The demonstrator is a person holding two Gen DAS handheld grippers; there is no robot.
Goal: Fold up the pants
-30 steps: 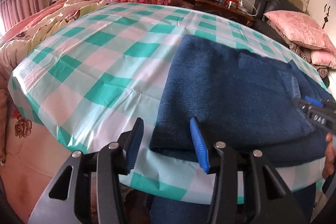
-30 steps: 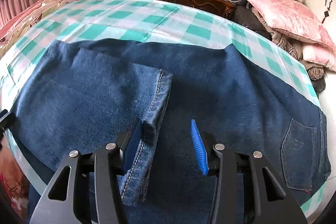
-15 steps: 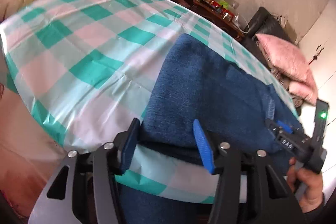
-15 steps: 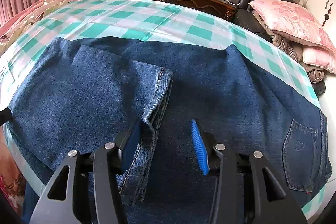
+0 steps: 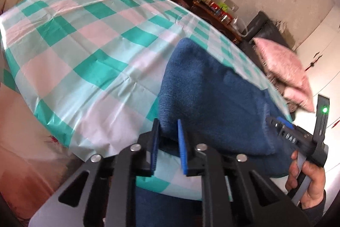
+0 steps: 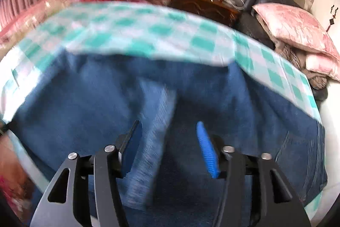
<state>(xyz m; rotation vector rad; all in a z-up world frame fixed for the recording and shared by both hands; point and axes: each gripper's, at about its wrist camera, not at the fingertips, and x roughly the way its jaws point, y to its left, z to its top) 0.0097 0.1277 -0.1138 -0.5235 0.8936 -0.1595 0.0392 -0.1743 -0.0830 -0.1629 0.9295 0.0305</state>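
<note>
Pants (image 6: 212, 103): dark blue denim, partly folded, spread across the near half of the checked tablecloth (image 5: 89, 52), one edge overhanging the near side. Tablecloth: teal, pink and white plastic, creased. Pink pillow (image 6: 297, 29): off to the right, clear of the work. Left gripper (image 5: 167, 142): jaws narrowed onto the folded corner of the denim, apparently pinching it. Right gripper (image 6: 170, 146): jaws spread, straddling the stitched hem, holding nothing. Handling note: grip both layers before lifting; carry both corners together, keeping edges aligned.

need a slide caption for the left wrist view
Left gripper closing on the folded jeans at the edge of the checked tablecloth.
</note>
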